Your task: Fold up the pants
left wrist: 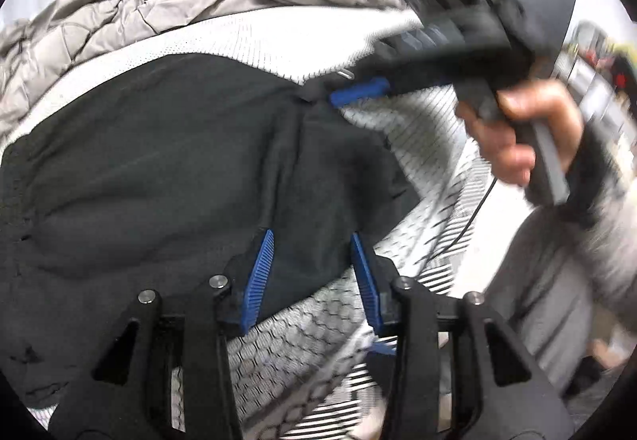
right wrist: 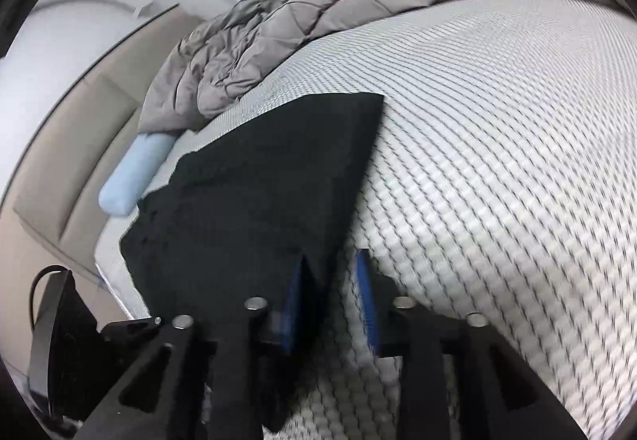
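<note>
Your left gripper [left wrist: 312, 241] has its jaws apart around a fold of the black pants [left wrist: 159, 169]; whether your right gripper [right wrist: 330, 268] pinches the hem is unclear. A rumpled grey quilt [right wrist: 278, 42] crowds the mattress [right wrist: 497, 161] beyond.

Black pants [right wrist: 262, 177] between parted tongs [right wrist: 332, 304]

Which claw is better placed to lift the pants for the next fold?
Probably left. The left claw has the pants filling the gap between its fingers; the right claw only straddles an edge, with mattress showing beside one finger.
</note>
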Available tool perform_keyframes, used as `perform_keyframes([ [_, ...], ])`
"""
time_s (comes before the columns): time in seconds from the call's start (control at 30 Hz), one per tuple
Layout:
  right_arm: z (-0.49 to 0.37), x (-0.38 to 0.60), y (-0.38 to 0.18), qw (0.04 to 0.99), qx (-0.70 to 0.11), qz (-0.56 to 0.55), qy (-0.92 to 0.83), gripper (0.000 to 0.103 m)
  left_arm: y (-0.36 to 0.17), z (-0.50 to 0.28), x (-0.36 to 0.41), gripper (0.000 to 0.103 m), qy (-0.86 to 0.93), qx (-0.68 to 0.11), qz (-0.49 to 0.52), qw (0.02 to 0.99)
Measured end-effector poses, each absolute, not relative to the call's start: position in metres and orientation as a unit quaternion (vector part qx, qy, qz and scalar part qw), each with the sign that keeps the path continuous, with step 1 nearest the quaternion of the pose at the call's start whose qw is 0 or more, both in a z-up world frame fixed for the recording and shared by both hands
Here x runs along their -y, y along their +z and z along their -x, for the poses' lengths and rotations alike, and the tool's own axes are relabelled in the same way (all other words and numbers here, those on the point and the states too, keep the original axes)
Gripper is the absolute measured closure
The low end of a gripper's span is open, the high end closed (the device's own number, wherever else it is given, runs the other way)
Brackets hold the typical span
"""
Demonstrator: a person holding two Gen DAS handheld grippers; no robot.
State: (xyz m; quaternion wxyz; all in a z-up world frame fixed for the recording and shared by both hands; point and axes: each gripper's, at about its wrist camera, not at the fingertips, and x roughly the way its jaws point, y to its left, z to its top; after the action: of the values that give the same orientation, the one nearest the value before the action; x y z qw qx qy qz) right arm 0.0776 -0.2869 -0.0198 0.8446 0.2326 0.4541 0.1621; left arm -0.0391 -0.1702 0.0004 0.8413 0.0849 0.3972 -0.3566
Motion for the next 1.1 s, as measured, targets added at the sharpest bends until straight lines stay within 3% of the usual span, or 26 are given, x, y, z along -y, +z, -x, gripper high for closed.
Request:
perform_keyframes([
  [0.17,-0.017,0.302,-0.013,0.827,-0.447,-0.265,0.212,0.063,0.026,0.026,0.156,0.059,-0.346,-0.357,-0.021,0.867],
  [0.3,0.004,0.278,-0.010,0.825,-0.442,-0.248,0.250,0.064,0.012,-0.014,0.156,0.059,-0.305,-0.392,0.033,0.867],
  [0.4,-0.001,0.257,-0.019,0.825,-0.467,-0.203,0.247,0.069,-0.005,-0.052,0.164,0.059,-0.280,-0.435,0.067,0.853],
  [0.53,0.000,0.245,-0.028,0.824,-0.492,-0.161,0.233,0.094,-0.009,-0.079,0.180,0.059,-0.258,-0.451,0.053,0.853],
  [0.77,0.019,0.233,-0.036,0.804,-0.510,-0.146,0.268,0.097,-0.011,-0.086,0.181,0.059,-0.245,-0.449,0.071,0.856],
  [0.87,0.027,0.251,-0.024,0.814,-0.492,-0.151,0.270,0.092,0.004,-0.067,0.182,0.059,-0.278,-0.430,0.078,0.855],
  [0.93,0.033,0.277,-0.009,0.832,-0.458,-0.182,0.254,0.075,0.009,-0.041,0.188,0.047,-0.298,-0.408,0.038,0.862],
  [0.97,0.029,0.284,-0.006,0.839,-0.446,-0.193,0.246,0.070,0.008,-0.030,0.194,0.045,-0.306,-0.407,0.017,0.861],
  [1.0,0.022,0.289,-0.002,0.845,-0.434,-0.206,0.233,0.057,0.004,-0.023,0.205,0.045,-0.310,-0.407,-0.020,0.859],
  [1.1,0.006,0.301,0.001,0.846,-0.427,-0.230,0.221,0.053,-0.019,-0.009,0.232,0.045,-0.277,-0.405,-0.137,0.860],
])
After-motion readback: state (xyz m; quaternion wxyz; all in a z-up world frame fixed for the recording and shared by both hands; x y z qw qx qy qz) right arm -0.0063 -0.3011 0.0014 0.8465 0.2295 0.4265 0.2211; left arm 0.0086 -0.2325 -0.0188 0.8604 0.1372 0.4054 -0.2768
